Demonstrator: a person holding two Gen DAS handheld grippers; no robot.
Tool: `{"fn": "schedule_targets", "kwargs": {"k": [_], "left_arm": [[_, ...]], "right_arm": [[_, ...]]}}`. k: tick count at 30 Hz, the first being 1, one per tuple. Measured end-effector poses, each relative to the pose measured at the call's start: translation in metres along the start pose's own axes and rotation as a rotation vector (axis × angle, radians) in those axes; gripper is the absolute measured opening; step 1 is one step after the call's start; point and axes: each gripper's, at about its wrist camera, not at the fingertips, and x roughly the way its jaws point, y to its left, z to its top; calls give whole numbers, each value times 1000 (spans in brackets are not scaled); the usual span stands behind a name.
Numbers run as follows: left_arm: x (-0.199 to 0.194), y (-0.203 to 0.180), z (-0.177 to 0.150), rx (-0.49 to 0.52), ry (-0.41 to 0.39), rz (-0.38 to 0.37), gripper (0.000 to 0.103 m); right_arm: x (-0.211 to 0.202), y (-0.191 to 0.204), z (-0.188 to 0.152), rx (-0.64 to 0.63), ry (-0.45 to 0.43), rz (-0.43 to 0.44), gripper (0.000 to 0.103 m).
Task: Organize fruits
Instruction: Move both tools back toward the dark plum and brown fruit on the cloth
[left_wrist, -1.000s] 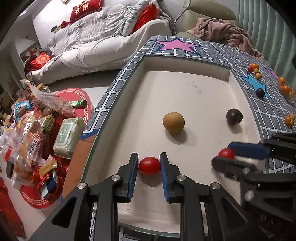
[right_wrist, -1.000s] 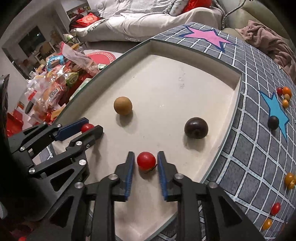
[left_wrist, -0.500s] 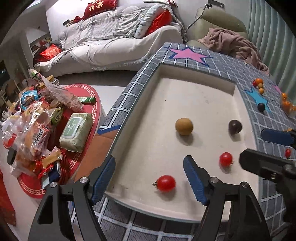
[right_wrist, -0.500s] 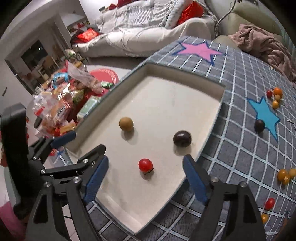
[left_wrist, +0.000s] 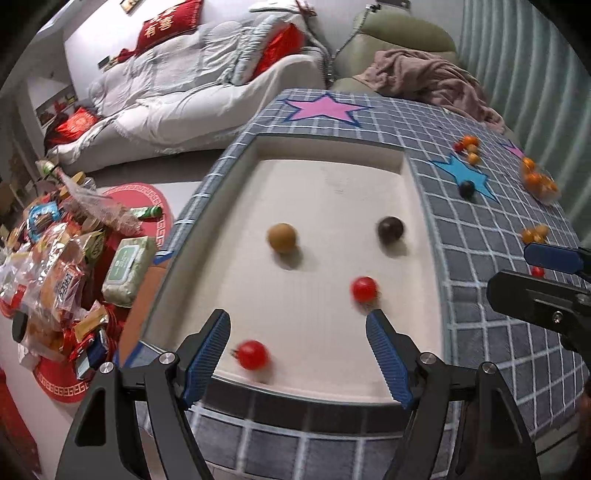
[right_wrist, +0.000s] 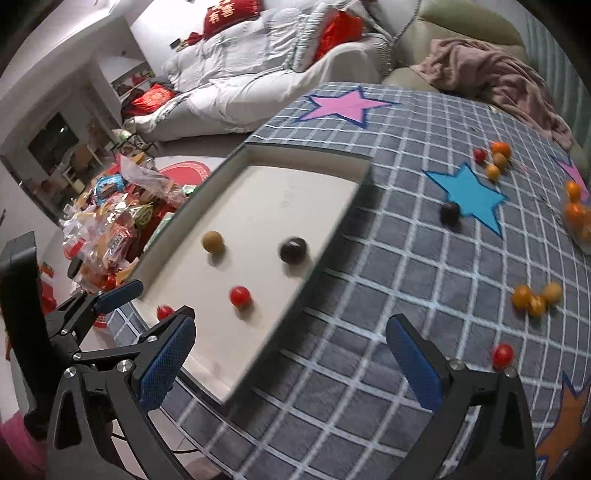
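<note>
- Grey checked tablecloth with pink and blue stars covers the table in the left wrist view, and a shallow cream rectangular tray is set into it; a white-draped sofa stands behind.
- Left gripper hangs over the tray's near edge, jaws spread wide and holding nothing.
- Four fruits lie apart inside the tray: a red cherry tomato just beside the left blue pad, a second red tomato near the right pad, a round tan fruit and a dark plum-like fruit farther back.
- Small orange and red fruits sit scattered on the cloth to the right.
- Right wrist view: the right gripper hovers over the cloth just right of the tray, jaws wide, empty.
- A loose red tomato lies on the cloth near its right finger, an orange cluster beyond, and a dark round fruit beside the blue star.
</note>
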Motion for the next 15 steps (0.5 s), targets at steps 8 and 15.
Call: {"fn": "schedule_targets", "kwargs": {"k": [8,15], "left_arm": [[-14,-49,-3,92,-7,-47,77],[-11,-103,-6,182,13,-94,77]], "right_arm": [[-18,-57,-35,84,16,-77,103],[-41,-129,-62,205,1,-185,103]]}}
